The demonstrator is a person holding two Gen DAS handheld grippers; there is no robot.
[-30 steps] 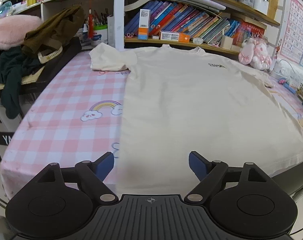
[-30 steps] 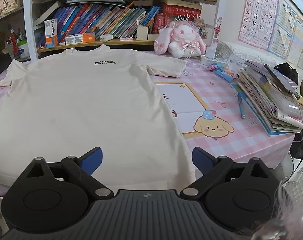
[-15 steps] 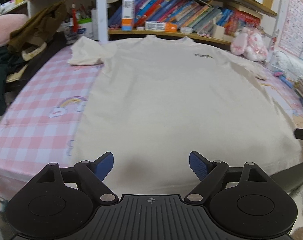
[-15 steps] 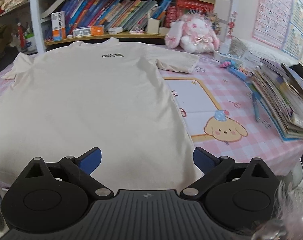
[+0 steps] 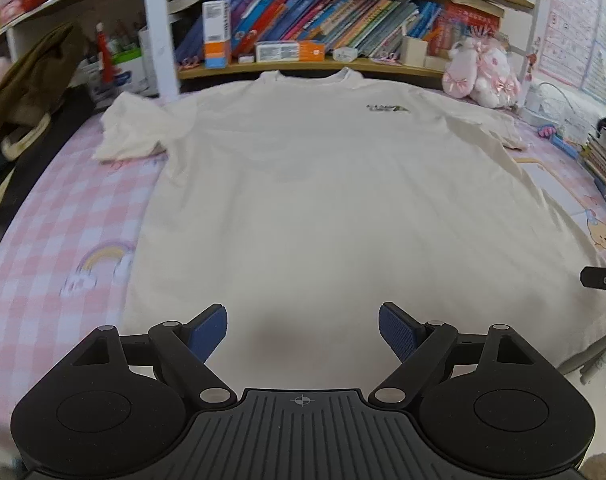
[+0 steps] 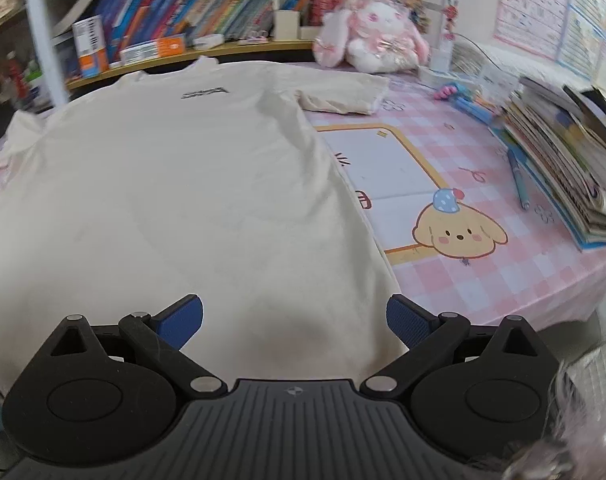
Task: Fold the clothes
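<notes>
Since T-shirt (image 5: 323, 200) lies flat, collar far beyond fingers, left gripper (image 5: 302, 326) and right gripper (image 6: 294, 316) hover spread wide, empty, over hem, likely for grabbing.

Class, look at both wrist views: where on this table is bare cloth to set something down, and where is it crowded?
Free: pink checked cloth left of the T-shirt, and the puppy panel between the shirt and the book stack. Crowded: the far right corner by the plush rabbit.
</notes>
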